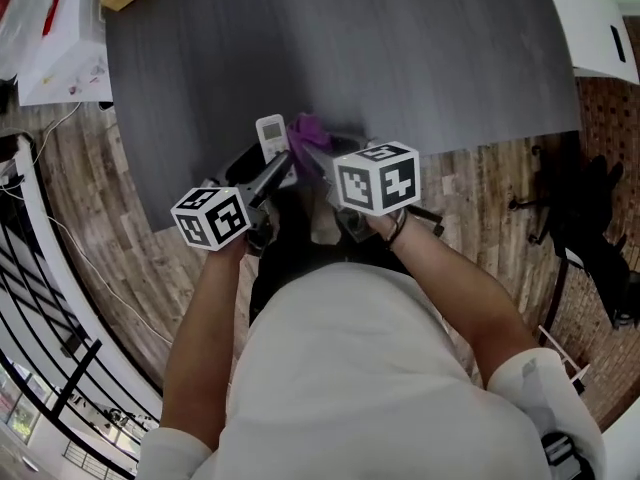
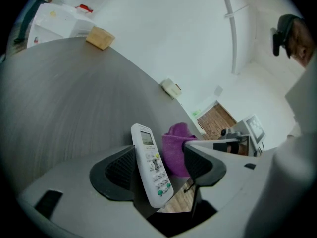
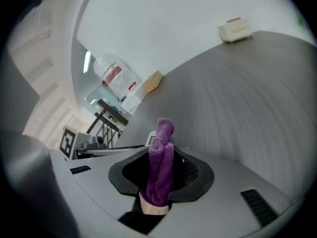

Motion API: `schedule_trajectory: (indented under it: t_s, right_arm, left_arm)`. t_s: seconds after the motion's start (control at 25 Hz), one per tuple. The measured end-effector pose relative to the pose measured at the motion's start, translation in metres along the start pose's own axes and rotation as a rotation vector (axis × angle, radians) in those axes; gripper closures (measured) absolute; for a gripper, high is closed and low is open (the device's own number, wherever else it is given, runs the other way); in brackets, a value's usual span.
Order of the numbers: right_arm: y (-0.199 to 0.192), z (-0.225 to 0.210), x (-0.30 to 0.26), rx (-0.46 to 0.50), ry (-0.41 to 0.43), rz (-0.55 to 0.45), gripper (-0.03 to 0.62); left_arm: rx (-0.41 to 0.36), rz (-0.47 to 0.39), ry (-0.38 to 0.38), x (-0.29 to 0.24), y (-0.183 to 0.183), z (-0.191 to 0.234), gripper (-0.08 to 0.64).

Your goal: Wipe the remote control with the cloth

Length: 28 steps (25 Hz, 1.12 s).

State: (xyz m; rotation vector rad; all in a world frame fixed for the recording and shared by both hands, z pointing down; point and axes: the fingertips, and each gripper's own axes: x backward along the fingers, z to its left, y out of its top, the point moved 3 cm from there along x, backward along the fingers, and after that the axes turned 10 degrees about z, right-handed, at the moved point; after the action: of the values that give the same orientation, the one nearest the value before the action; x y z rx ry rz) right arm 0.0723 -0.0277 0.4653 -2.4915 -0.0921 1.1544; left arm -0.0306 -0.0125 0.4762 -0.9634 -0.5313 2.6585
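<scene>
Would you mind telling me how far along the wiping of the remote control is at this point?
Done: the right gripper is shut on the purple cloth, held right beside the remote control. In hand: the remote control stands between the left gripper's open jaws. Left: whether it has been wiped cannot be told, so the wiping itself probably remains.

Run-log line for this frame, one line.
left gripper: open, remote control between jaws | right gripper: shut on cloth | cloth beside remote control, contact unclear | near table edge
</scene>
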Motion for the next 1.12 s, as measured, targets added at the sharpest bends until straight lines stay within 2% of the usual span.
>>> schedule_trajectory:
  t_s: [0.12, 0.24, 0.48, 0.8, 1.12]
  right_arm:
    - [-0.004, 0.014, -0.005, 0.144, -0.092, 0.0, 0.489]
    - [-0.009, 0.021, -0.008, 0.201, -0.139, -0.02, 0.489]
    - [-0.012, 0.021, -0.008, 0.173, -0.157, -0.06, 0.489]
    - [-0.013, 0.019, -0.006, 0.167, -0.176, -0.074, 0.489]
    - [-0.013, 0.018, -0.004, 0.176, -0.199, -0.067, 0.489]
  left_arm:
    - [-0.011, -0.006, 0.016, 0.004, -0.001, 0.001, 0.27]
    - [-0.006, -0.004, 0.01, 0.005, -0.003, 0.0, 0.272]
    - [0.042, -0.013, -0.042, 0.003, -0.007, 0.001, 0.272]
    - [0.046, -0.012, -0.088, 0.004, -0.006, -0.001, 0.272]
    - [0.04, -0.01, -0.103, 0.012, -0.01, 0.003, 0.272]
